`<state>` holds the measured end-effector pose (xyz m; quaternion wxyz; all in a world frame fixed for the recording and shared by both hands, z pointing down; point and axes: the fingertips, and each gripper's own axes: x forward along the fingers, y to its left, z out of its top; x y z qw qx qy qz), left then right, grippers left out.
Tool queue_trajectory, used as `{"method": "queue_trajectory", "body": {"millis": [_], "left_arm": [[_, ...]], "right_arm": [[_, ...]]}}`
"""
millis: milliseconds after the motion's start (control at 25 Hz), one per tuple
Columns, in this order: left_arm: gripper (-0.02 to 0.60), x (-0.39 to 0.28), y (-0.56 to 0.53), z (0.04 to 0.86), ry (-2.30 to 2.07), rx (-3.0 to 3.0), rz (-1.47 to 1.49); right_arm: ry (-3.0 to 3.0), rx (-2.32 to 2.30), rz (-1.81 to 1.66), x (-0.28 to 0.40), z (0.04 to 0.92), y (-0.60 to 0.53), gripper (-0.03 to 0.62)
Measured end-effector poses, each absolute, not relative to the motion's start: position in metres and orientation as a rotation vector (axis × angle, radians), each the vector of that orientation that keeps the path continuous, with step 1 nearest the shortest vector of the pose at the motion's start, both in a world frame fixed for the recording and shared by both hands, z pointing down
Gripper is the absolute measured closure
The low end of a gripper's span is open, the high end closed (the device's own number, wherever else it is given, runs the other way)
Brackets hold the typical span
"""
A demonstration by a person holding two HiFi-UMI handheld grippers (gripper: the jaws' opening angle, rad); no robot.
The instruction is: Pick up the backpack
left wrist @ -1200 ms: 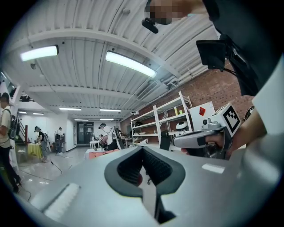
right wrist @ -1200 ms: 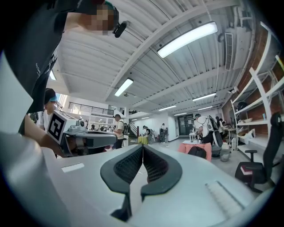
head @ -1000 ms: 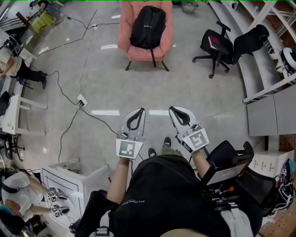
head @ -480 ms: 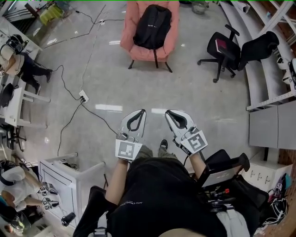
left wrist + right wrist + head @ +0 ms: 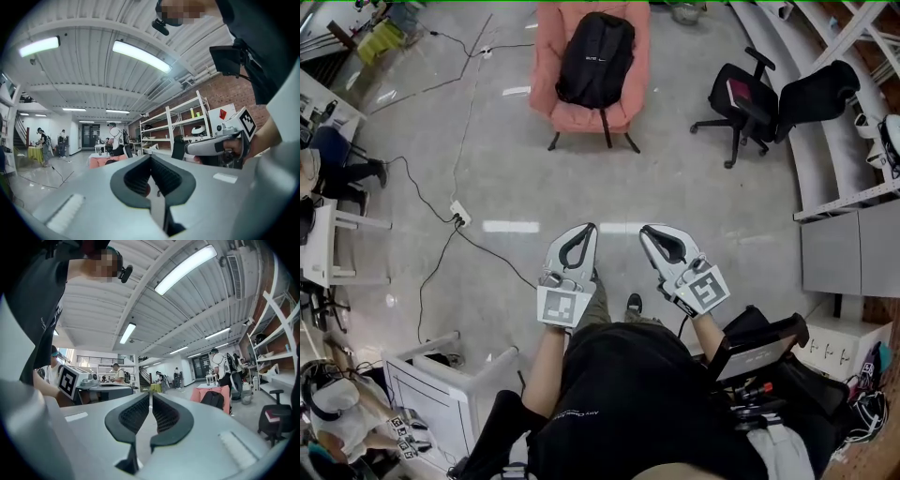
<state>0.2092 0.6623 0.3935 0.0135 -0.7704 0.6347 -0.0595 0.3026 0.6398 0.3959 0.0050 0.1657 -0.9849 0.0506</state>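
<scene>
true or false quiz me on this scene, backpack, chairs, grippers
1. The backpack rests on the pink armchair. True.
2. The left gripper is shut on a backpack strap. False: its jaws are together with nothing between them, and the backpack is well across the floor from it.
3. In the head view, a black office chair stands to the right of the armchair. True.
4. The backpack is red. False: it is black.
5. A power strip lies on the armchair's seat. False: it lies on the floor, to the left of the grippers in the head view.
</scene>
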Motion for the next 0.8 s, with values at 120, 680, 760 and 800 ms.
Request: {"method": "queue_trajectory", "body": {"millis": [120, 680, 760, 800], "left_arm": [[0.583, 0.186, 0.634, 0.386, 1.945, -2.448, -0.107], [0.583, 0.088, 0.560, 0.374, 1.797, -2.595, 0.002], [0.583, 0.078, 0.549, 0.380, 1.804, -2.610, -0.012], [0.583, 0.074, 0.542, 0.383, 1.806, -2.613, -0.018]], "right_arm": [[-3.072, 0.535, 0.137, 0.267, 0.388, 0.622, 0.556], [-3.063, 0.588, 0.140, 0.136, 0.377, 0.558, 0.551], [-3.064, 0.586, 0.153, 0.129, 0.380, 0.546, 0.551], [-3.065, 0.585, 0.158, 0.126, 0.382, 0.538, 0.551]]}}
